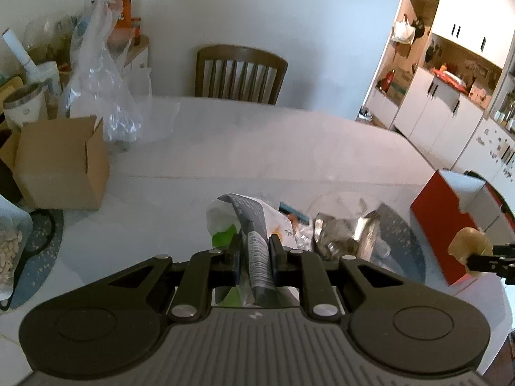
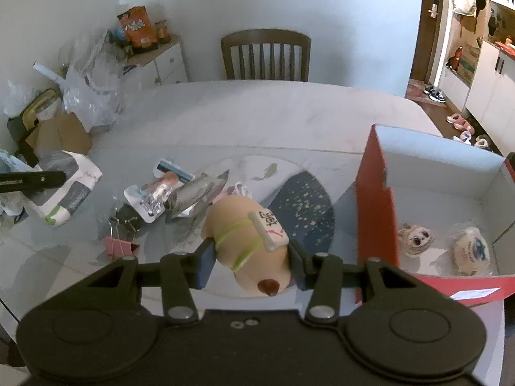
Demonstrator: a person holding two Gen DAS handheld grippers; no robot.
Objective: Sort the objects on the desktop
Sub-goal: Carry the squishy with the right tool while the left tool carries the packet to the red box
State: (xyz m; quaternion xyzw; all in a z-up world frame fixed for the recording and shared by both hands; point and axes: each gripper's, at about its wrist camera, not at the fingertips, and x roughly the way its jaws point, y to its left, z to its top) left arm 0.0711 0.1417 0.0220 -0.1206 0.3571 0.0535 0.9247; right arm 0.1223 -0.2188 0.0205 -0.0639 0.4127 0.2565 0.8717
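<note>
In the left wrist view my left gripper [image 1: 256, 251] is shut on a white, grey and green snack bag [image 1: 251, 222], held above the table. In the right wrist view my right gripper [image 2: 251, 263] is shut on a beige pig toy [image 2: 238, 225] that has a mahjong tile strapped on with green bands. An open red box [image 2: 375, 193] with a white inside stands just right of it, holding a small doll head [image 2: 415, 239] and a wrapped packet [image 2: 471, 251]. The left gripper [image 2: 59, 178] with its bag [image 2: 72, 186] shows at the left edge.
Below the grippers lie a sausage packet [image 2: 154, 193], foil wrappers [image 2: 196, 193], a pink binder clip [image 2: 119, 246] and a blue mat [image 2: 305, 212]. An open cardboard box [image 1: 61, 164], a clear plastic bag [image 1: 103, 90] and a cup [image 1: 25, 106] stand left. A chair [image 1: 239, 74] is behind the table.
</note>
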